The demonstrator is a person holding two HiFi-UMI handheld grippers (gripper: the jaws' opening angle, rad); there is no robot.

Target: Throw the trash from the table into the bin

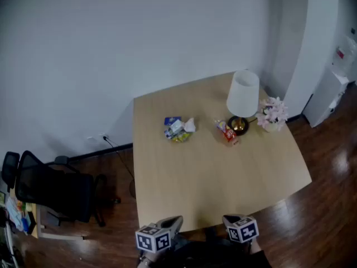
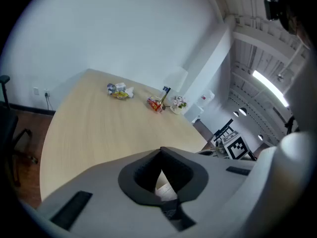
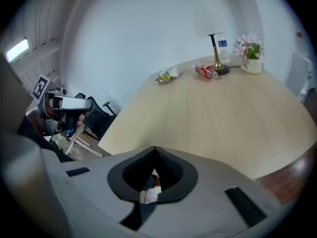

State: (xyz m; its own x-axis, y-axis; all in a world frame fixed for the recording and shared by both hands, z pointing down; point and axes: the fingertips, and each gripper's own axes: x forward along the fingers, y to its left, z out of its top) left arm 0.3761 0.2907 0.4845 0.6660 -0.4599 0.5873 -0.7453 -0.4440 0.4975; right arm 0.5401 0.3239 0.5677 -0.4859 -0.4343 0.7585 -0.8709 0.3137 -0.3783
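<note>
On the far half of the light wooden table (image 1: pixel 217 177) lies a small heap of blue and yellow wrappers with a white tissue (image 1: pixel 178 128) (image 2: pixel 120 91) (image 3: pixel 167 76). A red wrapper (image 1: pixel 227 132) (image 2: pixel 156 104) (image 3: pixel 205 71) lies beside the lamp's base. Both grippers hover at the table's near edge, far from the trash. My left gripper (image 1: pixel 177 221) (image 2: pixel 161 149) has its jaws together with nothing between them. My right gripper (image 1: pixel 227 219) (image 3: pixel 155 148) is likewise shut and empty. No bin shows in any view.
A white-shaded lamp (image 1: pixel 243 94) and a pot of pink flowers (image 1: pixel 272 114) stand at the table's far right. A black office chair (image 1: pixel 50 188) sits on the floor to the left, and a white appliance (image 1: pixel 334 77) stands at the far right wall.
</note>
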